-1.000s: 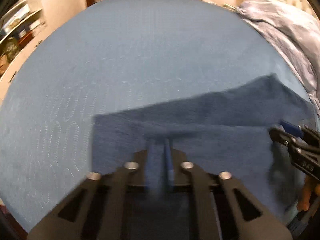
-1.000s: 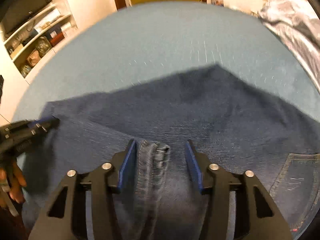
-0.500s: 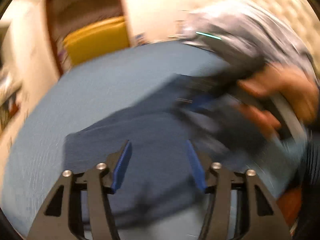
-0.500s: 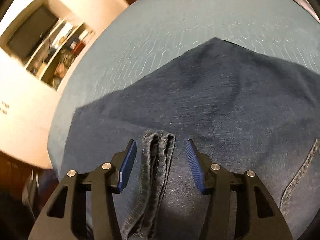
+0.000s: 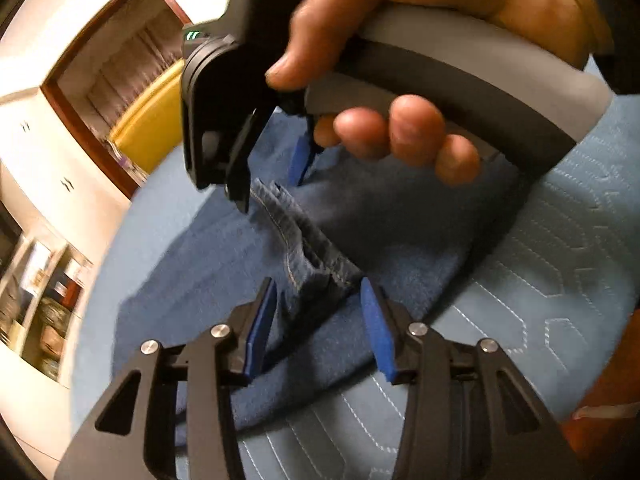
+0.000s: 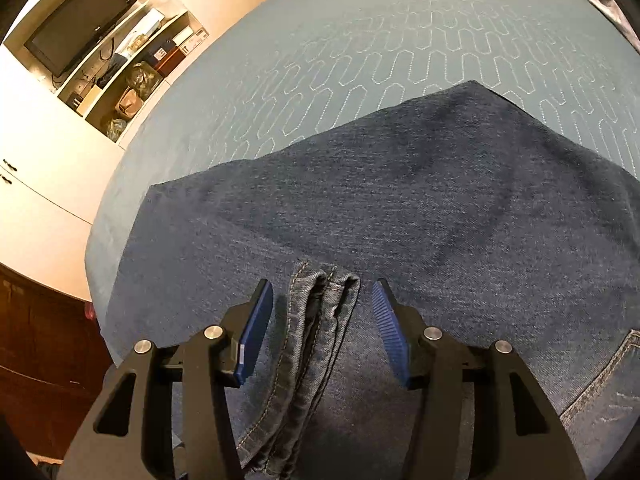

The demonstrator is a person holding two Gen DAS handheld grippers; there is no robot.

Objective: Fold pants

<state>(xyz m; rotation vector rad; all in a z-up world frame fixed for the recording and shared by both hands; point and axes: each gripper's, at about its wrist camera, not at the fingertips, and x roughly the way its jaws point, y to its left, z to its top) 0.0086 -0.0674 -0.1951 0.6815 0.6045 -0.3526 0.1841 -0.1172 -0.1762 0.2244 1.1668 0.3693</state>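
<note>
The jeans (image 6: 400,208) are spread folded on the bed (image 6: 360,40), and their bunched hem (image 6: 320,300) is straddled, ungripped, by the parted left gripper (image 5: 320,320) and right gripper (image 6: 324,320), seemingly readied for another fold.

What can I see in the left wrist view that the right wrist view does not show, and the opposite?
Only the left wrist view shows the right tool from outside, with the person's right hand on its handle, and a yellow door.

Only the right wrist view shows the television, the shelves and a back pocket of the jeans.

Both show the jeans on the blue quilted bedcover, with the bunched hem lying between open fingers; neither the right tool nor the left tool grips it.
</note>
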